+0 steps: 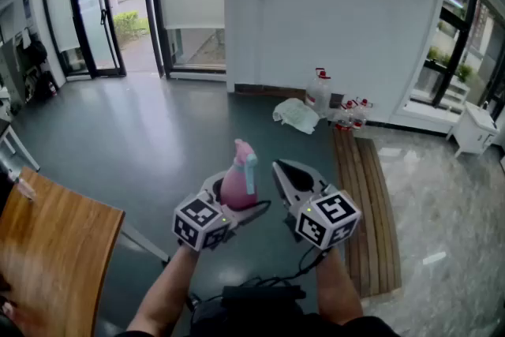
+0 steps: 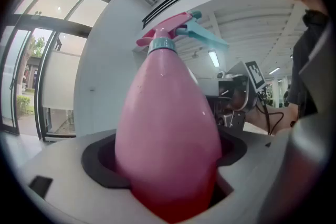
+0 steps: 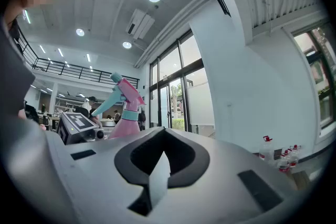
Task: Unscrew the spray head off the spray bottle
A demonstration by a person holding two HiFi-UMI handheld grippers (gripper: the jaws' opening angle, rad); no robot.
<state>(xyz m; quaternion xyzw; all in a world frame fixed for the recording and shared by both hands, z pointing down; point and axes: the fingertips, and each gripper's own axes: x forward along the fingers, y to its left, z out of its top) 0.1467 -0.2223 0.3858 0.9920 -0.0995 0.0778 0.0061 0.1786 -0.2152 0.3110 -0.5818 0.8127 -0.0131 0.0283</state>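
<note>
You've got the pink teardrop-shaped plastic spray bottle (image 1: 235, 189) up in the air in front of you, over the grey floor (image 1: 158, 130), not resting on anything. Your left tongs (image 2: 168, 194) are clamped round its fat lower body, w/ the bottle seated in the dark pads. Progress-wise, I'd say you're only at the hold-and-line-up stage: the pink-and-teal trigger spray head (image 2: 181, 29) sits fully on the neck and the teal screw collar (image 2: 160, 45) is snug to the body w/ no gap showing, so the unscrewing itself is all left to do. Your right tongs (image 1: 282, 171) are pressed together w/ nothing btw them, just beside the bottle on its right, not touching head or collar. The bottle's long axis runs approx vertical, maybe a slight tilt, head up & base down in the pads. Nozzle & teal trigger face across toward the right tongs.
</note>
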